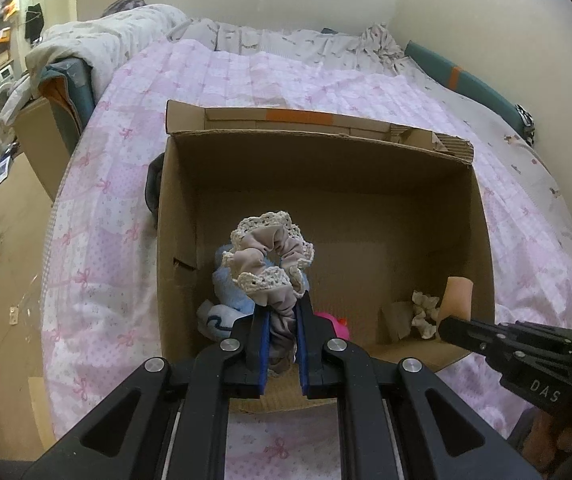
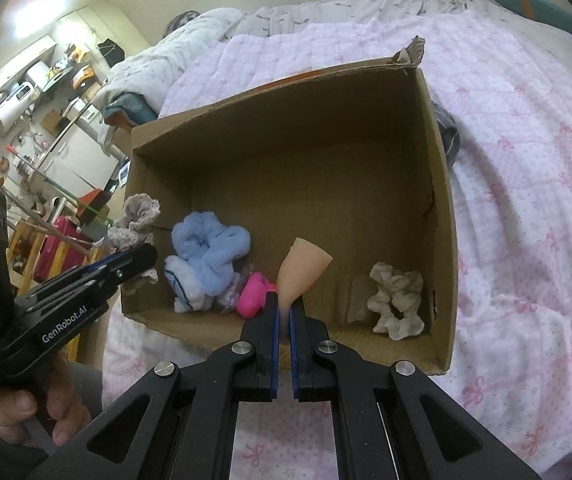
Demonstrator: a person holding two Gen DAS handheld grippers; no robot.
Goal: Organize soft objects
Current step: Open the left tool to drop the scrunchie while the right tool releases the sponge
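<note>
My left gripper is shut on a beige scrunchie with cream lace trim, held over the near left part of an open cardboard box. My right gripper is shut on a peach-coloured soft piece, held above the box's near edge. In the box lie a light blue scrunchie, a white sock with a dark stripe, a bright pink item and a cream scrunchie. The left gripper with its lace scrunchie shows at the box's left wall in the right wrist view.
The box sits on a bed with a pink bow-print quilt. A dark cloth lies against the box's outer side. Rumpled bedding is piled at the head end. A cluttered floor and shelves lie left of the bed.
</note>
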